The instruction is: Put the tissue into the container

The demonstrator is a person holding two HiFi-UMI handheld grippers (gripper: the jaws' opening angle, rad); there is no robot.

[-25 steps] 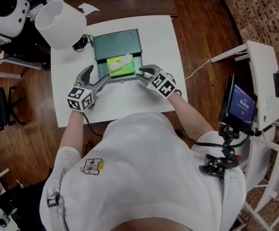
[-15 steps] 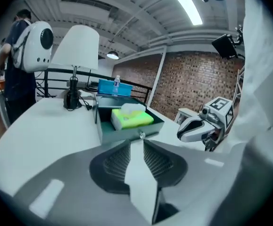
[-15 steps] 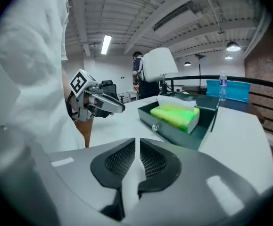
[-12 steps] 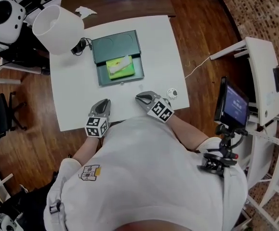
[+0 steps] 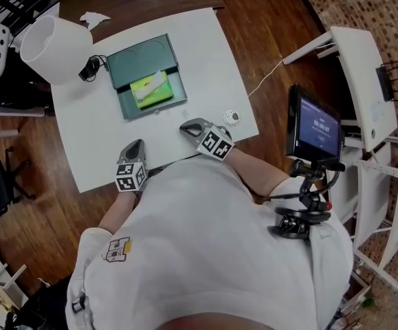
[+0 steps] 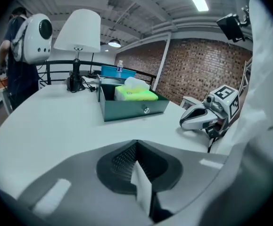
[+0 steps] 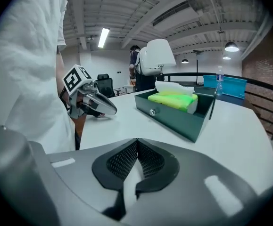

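Note:
A dark green container [image 5: 177,93] stands on the white table [image 5: 205,60] with its lid [image 5: 139,59] folded back. Inside lies a yellow-green tissue pack [image 5: 149,88] with a white tissue sticking out of its top. Both grippers rest near the table's front edge, well short of the box. My left gripper [image 5: 135,146] is shut and holds nothing. My right gripper [image 5: 187,126] is shut too, and also empty. The left gripper view shows the container [image 6: 131,108], the tissue pack [image 6: 135,94] and the right gripper [image 6: 204,117] lying off to the right. The right gripper view shows the container [image 7: 174,117] and the left gripper [image 7: 91,105].
A white lamp shade [image 5: 51,40] stands at the table's far left corner, with a black plug [image 5: 89,67] beside it. A small round white object [image 5: 231,117] lies near the right edge. A screen on a stand [image 5: 315,126] is to the right, off the table.
Both grippers have drawn back from the container's sides to the table's front edge, and their jaws have gone from open to shut. The tissue pack stays in the box.

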